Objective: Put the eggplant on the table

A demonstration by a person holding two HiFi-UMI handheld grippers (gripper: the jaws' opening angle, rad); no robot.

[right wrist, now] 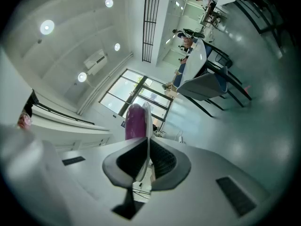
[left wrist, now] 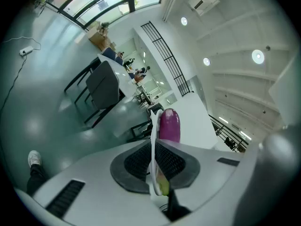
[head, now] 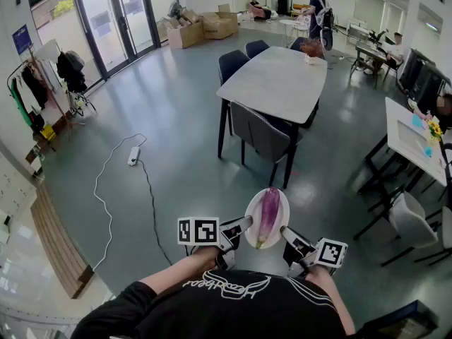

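A purple eggplant lies on a white plate that is carried in the air in front of the person. My left gripper is shut on the plate's left rim, and my right gripper is shut on its right rim. In the left gripper view the plate shows edge-on between the pads of the left gripper, with the eggplant beyond. The right gripper view has the same plate pinched in the right gripper, eggplant to its left. A grey table stands ahead across the floor.
Dark chairs stand around the grey table. A power strip with its cable lies on the floor to the left. Another white table and a chair are at the right. Cardboard boxes and people are at the far end.
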